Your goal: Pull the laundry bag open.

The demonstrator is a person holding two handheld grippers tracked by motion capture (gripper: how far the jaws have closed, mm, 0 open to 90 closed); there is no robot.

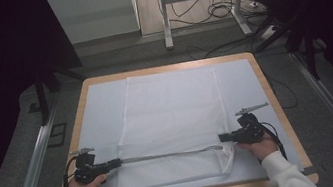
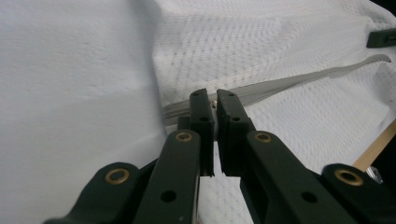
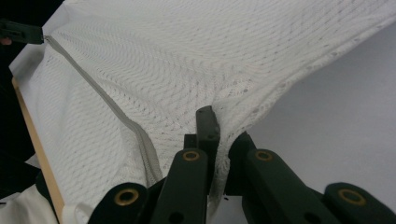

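white mesh laundry bag (image 1: 171,118) lies flat on the table (image 1: 277,101); the left gripper (image 1: 115,163) pinches the zipper (image 1: 164,155) end, the right gripper (image 1: 223,138) clamps the bag's opposite edge; zipping seems in hand; next, slide the pull along steadily.

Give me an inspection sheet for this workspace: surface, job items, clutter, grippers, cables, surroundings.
Surface: wood-edged table under a white sheet.
Job's things: white mesh bag lying flat; its zipper stretched taut across the near end.
Clutter: nothing seen.
Grippers: left gripper shut on the zipper's left end; right gripper shut on the bag's right edge by the zipper.
Cables: one trails from each gripper; more lie on the floor beyond the table.
Surroundings: dark curtains at both sides, metal frame legs at the back, floor rails.
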